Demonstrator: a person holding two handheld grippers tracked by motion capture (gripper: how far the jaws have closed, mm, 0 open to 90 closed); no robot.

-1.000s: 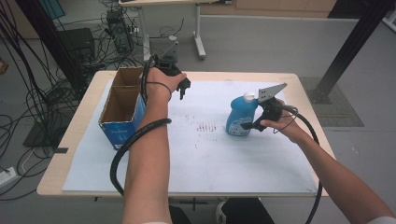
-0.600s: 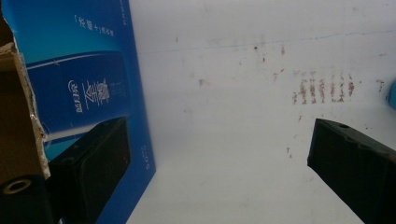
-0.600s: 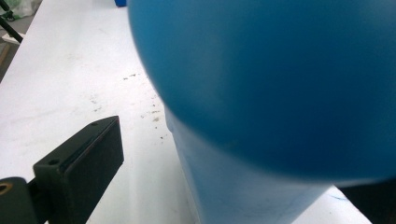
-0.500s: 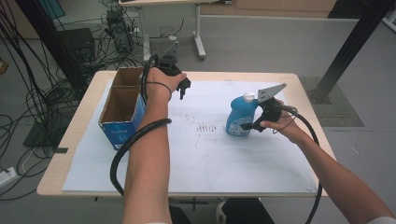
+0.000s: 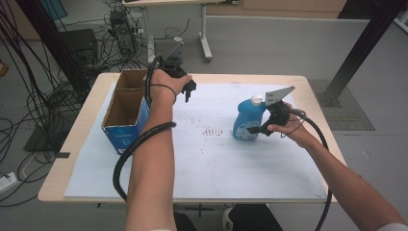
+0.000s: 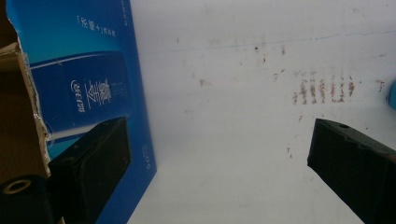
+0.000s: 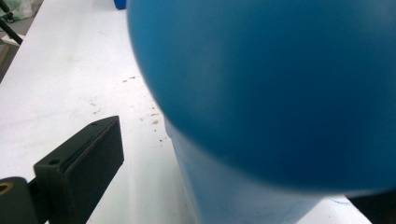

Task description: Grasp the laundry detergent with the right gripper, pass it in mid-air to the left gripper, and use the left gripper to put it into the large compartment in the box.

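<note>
Blue bottle: between the right gripper's parted, unclamped jaws; nudging risks toppling. Left gripper: wide open, empty.

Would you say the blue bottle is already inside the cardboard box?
No, the blue bottle stands upright on the white mat, well apart from the cardboard box, with the right gripper at it.
</note>
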